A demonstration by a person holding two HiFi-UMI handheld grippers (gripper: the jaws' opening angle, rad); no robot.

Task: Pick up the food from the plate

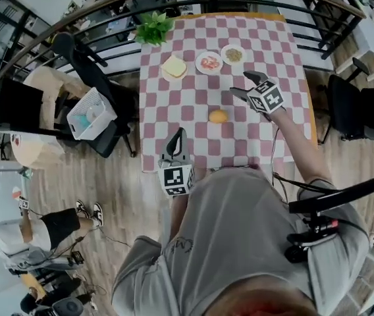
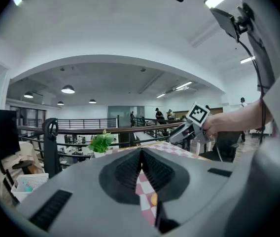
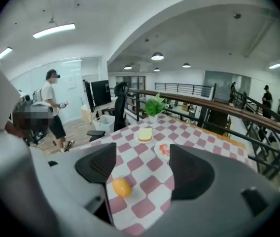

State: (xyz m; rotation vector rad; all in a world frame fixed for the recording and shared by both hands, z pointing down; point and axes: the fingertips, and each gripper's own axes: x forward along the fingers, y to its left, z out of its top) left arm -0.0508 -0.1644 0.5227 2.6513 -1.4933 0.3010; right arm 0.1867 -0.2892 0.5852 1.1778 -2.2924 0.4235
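Here, a table point(image 1: 286, 58) with a pink-and-white checked cloth stands against a railing point(image 1: 108, 5), and a leafy plant point(image 1: 154, 26) sits at its far left corner. Three small plates lie in a row near the far edge. The left plate point(image 1: 165, 75) carries a slice of bread point(image 1: 174, 65), the middle plate point(image 1: 209, 70) holds something red point(image 1: 209, 61), and the right plate point(image 1: 233, 46) holds a brownish-green heap point(image 1: 234, 54) that is too small to identify, perhaps grains. All the food rests on its plates, untouched. Nearer the person, a round orange fruit point(image 1: 218, 116) lies alone on the cloth, well apart from the plates.

The right gripper point(image 1: 243, 84) hovers over the right half of the table, between the fruit and the plates, with its jaws spread wide and nothing between them. In its own view the fruit point(image 3: 122, 186) shows on the cloth below the gap, with the bread point(image 3: 145, 134) and the red food point(image 3: 163, 149) farther off.

The left gripper point(image 1: 179, 133) is held at the near edge of the table, its jaws pressed together and empty; its own view shows the two jaws meeting along a line.

A chair with a white basket point(image 1: 91, 114) stands to the left of the table.
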